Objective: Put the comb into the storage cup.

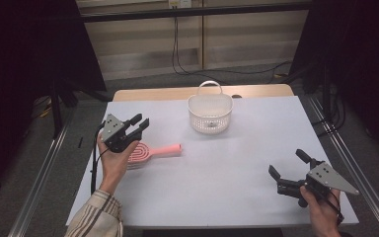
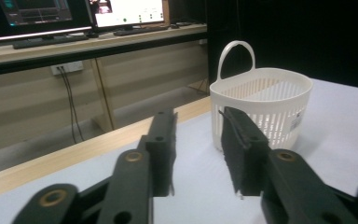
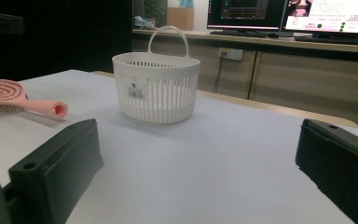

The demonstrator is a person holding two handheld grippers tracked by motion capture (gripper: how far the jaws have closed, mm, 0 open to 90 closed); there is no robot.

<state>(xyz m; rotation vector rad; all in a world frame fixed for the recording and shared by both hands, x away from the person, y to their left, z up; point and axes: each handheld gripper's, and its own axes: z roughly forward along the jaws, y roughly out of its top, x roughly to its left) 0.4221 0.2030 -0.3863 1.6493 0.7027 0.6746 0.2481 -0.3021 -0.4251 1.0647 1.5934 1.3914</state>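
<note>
On the left, my left gripper point(image 1: 137, 126) hangs just above the head of the pink hairbrush point(image 1: 154, 151), aimed toward the far side of the table. Its jaws stand partly apart with nothing between them; in the left gripper view I see only bare table through the gap. The brush lies flat, handle pointing right, well short of the white basket point(image 1: 210, 114), which stands upright near the far edge at the middle.

I judge this to be the approach before a pick: the brush is not yet gripped, and the basket looks like its likely destination. The next move calls for tipping the left gripper down, spreading the jaws enough to straddle the handle or the neck of the brush, then closing on it.

To the right, my right gripper point(image 1: 287, 170) sits low near the front corner, jaws wide apart and empty, far from both things.

The table point(image 1: 246, 148) has a pale matte cover with a wooden strip at the back. Beyond it are beige cabinet panels, hanging cables, and a desk with lit monitors point(image 3: 303, 14); dark curtains flank both sides.
</note>
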